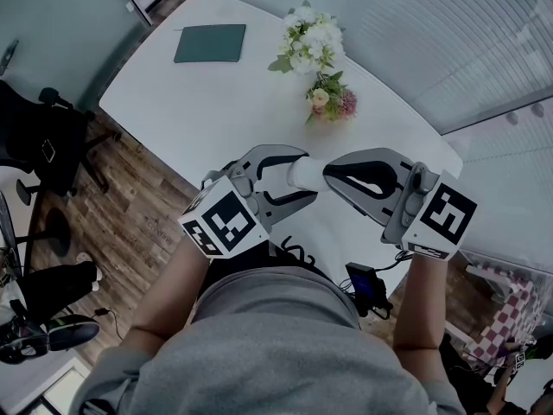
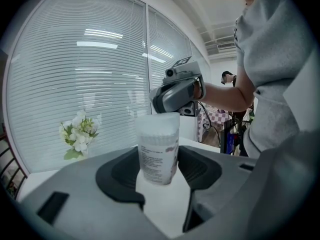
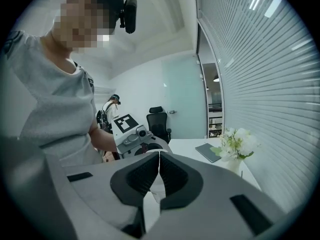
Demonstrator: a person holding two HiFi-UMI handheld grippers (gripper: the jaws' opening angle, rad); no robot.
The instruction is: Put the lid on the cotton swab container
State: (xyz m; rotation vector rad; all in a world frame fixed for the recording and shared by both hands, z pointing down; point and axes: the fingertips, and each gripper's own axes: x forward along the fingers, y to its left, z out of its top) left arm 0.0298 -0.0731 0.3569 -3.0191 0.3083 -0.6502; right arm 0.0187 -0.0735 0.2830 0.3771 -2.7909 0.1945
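In the head view, the left tool (image 1: 298, 175) sits at centre frame, clenched around the cotton swab container (image 1: 307, 171), which it holds above the near edge of the white desk (image 1: 216, 102). The right tool (image 1: 333, 174) comes in from the right with its closed tip right against the container. Further up the frame, a dark green notebook (image 1: 210, 43) lies on the desk at upper left, with a vase of white flowers (image 1: 313, 41) and a smaller pink bunch (image 1: 333, 100) beside it. In the left gripper view, the container (image 2: 159, 156) stands upright between the two dark pads, its printed label facing the camera and a frosted lid (image 2: 159, 123) over its top. The right tool (image 2: 159, 104) hovers just above that lid; whether it touches is unclear. White blinds (image 2: 75, 84) fill the left. In the right gripper view, the right tool (image 3: 159, 156) has its jaws clenched together, with nothing discernible between them, and a black office chair (image 3: 158, 123) stands beyond.
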